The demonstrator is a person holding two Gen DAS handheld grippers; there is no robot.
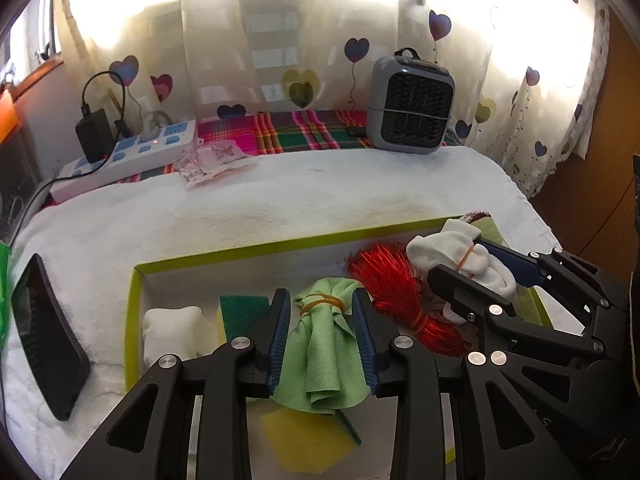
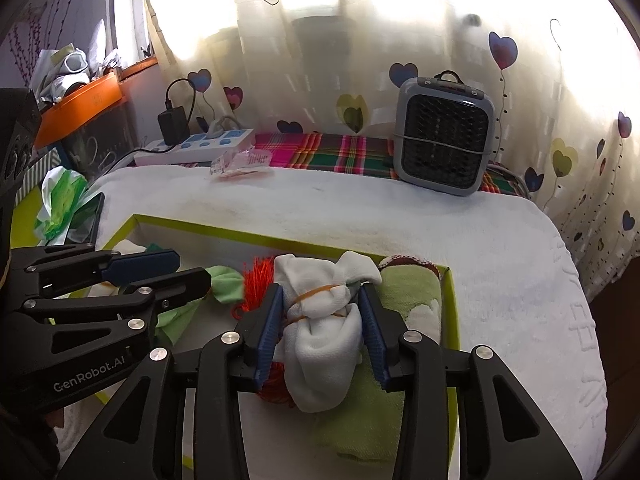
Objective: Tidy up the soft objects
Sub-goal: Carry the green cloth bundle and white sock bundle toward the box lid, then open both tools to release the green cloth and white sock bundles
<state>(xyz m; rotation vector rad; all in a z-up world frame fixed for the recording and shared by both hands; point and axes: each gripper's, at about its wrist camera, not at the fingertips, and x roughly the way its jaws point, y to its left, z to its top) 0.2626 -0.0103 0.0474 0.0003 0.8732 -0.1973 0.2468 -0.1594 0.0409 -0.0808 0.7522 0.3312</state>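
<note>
1. Sunlit heart-print curtains back a table spread with a white towel (image 1: pixel 280 216), and on the towel lies a green-rimmed box (image 1: pixel 134 320), the landmark for everything below.
2. Left wrist view: the left gripper (image 1: pixel 323 340) straddles a green cloth bundle (image 1: pixel 320 344) near the middle of the box. Its blue pads (image 1: pixel 280 344) sit at the cloth's sides with little or no squeeze, so I read it as open around the bundle. To the left in the box sit a white pad (image 1: pixel 172 332) and a green-and-yellow sponge (image 1: pixel 244 312). To the right lies a red tassel (image 1: pixel 384 280).
3. Judgement: the cloth is light, limp and will sag. The waist under its rubber band (image 1: pixel 322 305) is the firmest place to pinch.
4. Right wrist view: the right gripper (image 2: pixel 322 332) brackets a white sock bundle (image 2: pixel 324 320) at the box's right end, over a green towel (image 2: pixel 404 300). Its pads look loose on the sock, so open.
5. Judgement: the sock is soft, compressible and not fragile. Grip across its banded middle, since loose ends would slip out.
</note>
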